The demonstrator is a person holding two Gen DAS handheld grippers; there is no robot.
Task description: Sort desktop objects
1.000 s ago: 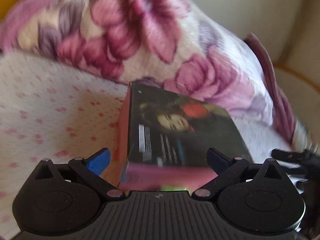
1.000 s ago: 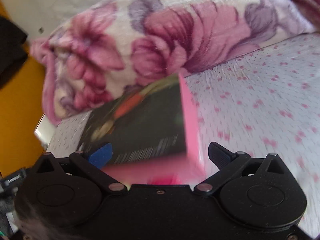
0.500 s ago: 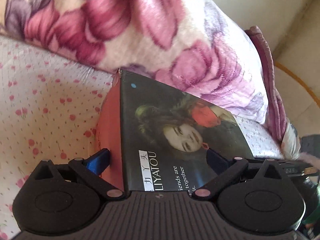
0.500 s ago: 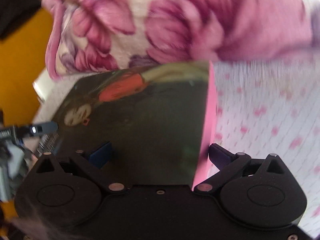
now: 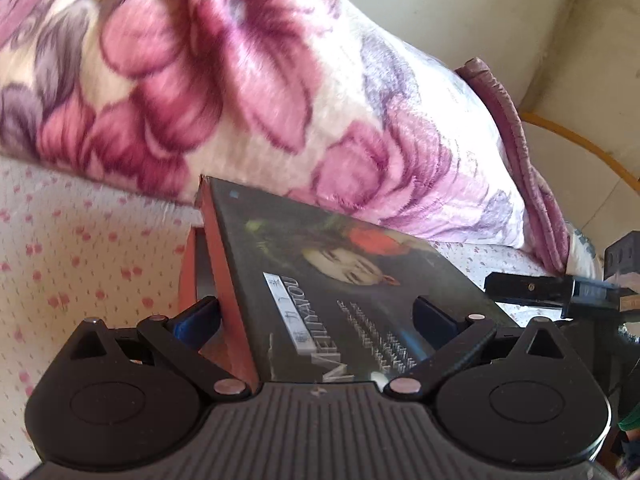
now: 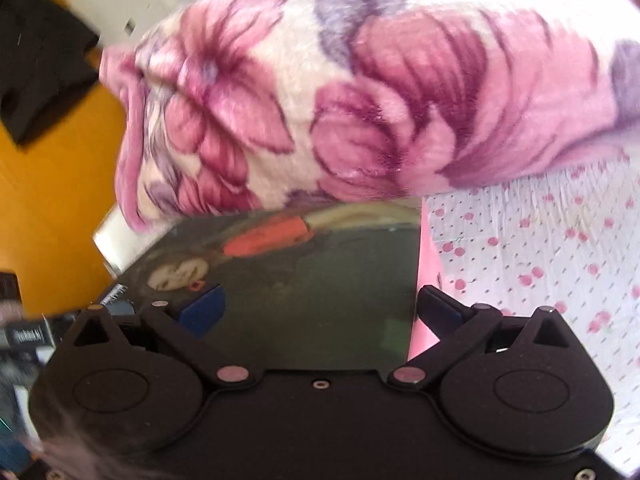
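A flat box (image 5: pixel 344 280) with a dark lid showing a woman's face and pink-red sides lies between both grippers, its far edge against a flowered blanket. My left gripper (image 5: pixel 316 316) is shut on the box's near end, fingers on each side. In the right wrist view the same box (image 6: pixel 304 280) fills the gap of my right gripper (image 6: pixel 320 308), which is shut on it from the other end. The box is tilted, one corner raised.
A thick pink and purple flowered blanket (image 5: pixel 248 92) is heaped right behind the box. A white sheet with small red dots (image 5: pixel 80 248) covers the surface. The other gripper's black body (image 5: pixel 560 288) shows at the right. An orange floor (image 6: pixel 52 184) lies at the left.
The box has drawn deeper into both grippers and tilted. The view has swung, so the blanket now sits closer behind the box.
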